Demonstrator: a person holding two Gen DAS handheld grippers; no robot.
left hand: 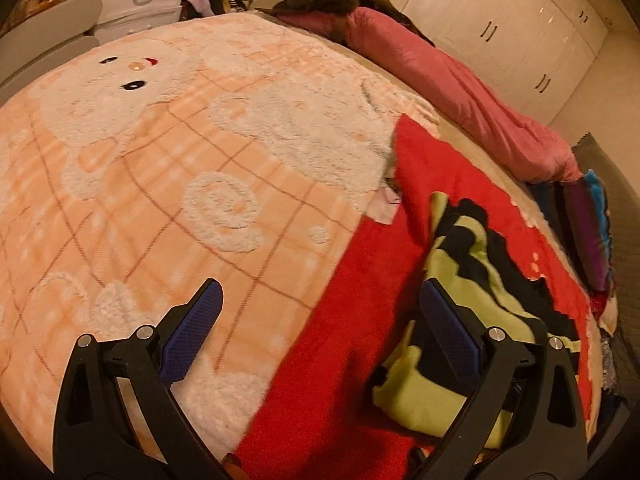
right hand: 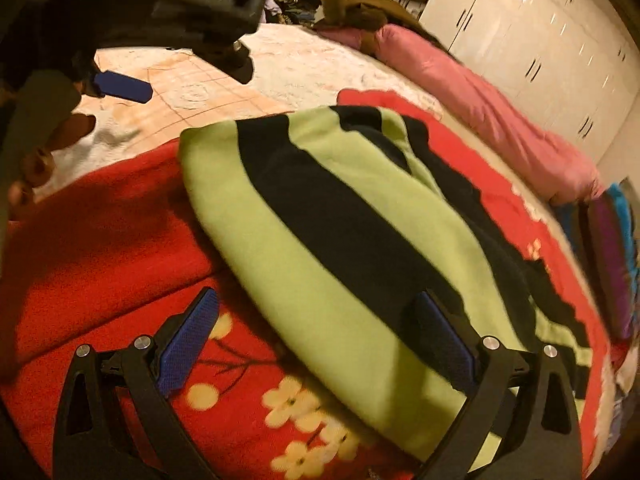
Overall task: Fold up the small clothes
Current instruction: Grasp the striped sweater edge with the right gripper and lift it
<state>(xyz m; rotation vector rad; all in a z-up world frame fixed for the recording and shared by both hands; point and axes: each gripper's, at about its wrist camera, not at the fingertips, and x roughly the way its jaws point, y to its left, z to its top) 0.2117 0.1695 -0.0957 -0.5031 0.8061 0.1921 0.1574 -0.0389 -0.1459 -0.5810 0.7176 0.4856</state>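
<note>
Left gripper [left hand: 320, 316] spread wide, holding nothing, hovering above the seam where a peach blanket [left hand: 160, 168] meets a red blanket [left hand: 340, 340] on the bed. Right gripper [right hand: 316, 332] likewise spread wide and empty, hanging over the near edge of a green and black striped garment [right hand: 320, 232]. Garment lying folded over on the red blanket, flower print [right hand: 288, 400] showing just beside it. Pink quilt [left hand: 460, 96] bunched along the far side of the bed, white wardrobe [left hand: 500, 20] behind. Part of a hand [right hand: 32, 160] at the left edge of the right wrist view.
</note>
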